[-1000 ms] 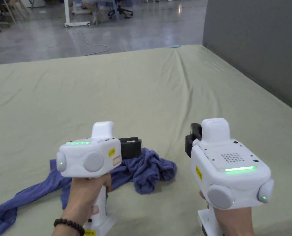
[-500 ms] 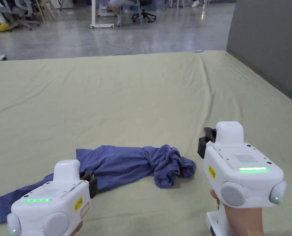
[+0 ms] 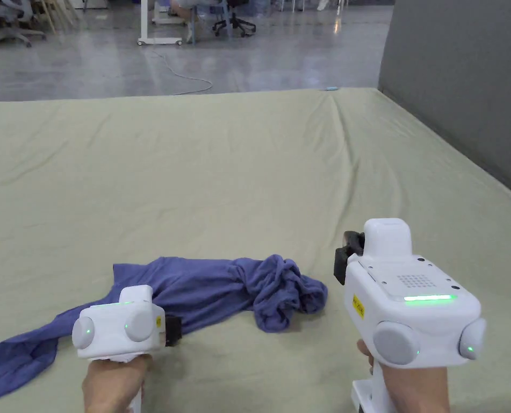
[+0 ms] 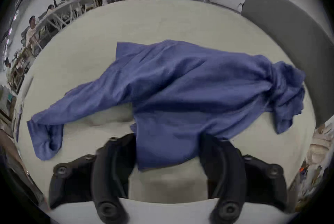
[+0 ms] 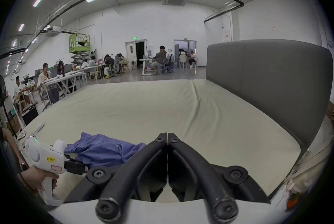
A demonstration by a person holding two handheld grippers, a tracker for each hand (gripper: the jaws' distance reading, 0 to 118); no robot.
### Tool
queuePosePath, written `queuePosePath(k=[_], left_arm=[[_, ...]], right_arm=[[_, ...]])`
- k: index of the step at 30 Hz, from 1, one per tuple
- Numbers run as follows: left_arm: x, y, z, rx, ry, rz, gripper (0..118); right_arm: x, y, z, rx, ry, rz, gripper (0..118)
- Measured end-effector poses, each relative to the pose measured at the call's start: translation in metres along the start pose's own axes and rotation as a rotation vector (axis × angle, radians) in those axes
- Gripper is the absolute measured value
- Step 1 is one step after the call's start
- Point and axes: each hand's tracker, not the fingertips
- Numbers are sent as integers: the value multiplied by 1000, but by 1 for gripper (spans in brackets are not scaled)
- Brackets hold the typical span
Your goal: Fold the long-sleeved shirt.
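We see a wide bed (image 3: 259,156) covered by a pale green sheet (image 3: 356,177), creased in long lines that run from the far right corner. A grey headboard (image 3: 458,86) stands along its right edge. A blue shirt (image 3: 216,290) lies crumpled near the front edge, one sleeve (image 3: 12,360) trailing toward the front left corner. At the far edge lies a small light blue thing (image 3: 331,88), perhaps a marker.

A crumpled blue long-sleeved cloth shirt (image 3: 216,293) lies on the pale green sheet-covered bed (image 3: 249,172). The white left hand-held gripper (image 3: 174,330) sits at the shirt's near edge, its jaws hidden. The white right hand-held gripper (image 3: 344,258) hovers just right of the shirt's bunched end, apart from it.
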Motion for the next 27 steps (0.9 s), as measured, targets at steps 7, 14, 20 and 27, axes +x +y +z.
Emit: queuePosePath(k=[7, 14, 20, 27], left_arm=[[9, 0, 31, 72, -54, -42, 0], [4, 1, 32, 66, -66, -30, 0], [0, 6, 36, 57, -76, -52, 0], [-24, 65, 104, 279, -177, -12, 0]], right_arm=[[-1, -11, -76, -268, 96, 58, 106], [-30, -32, -179, -454, 169, 160, 76], [-43, -36, -208, -599, 206, 168, 16], [-28, 54, -182, -419, 226, 85, 13]])
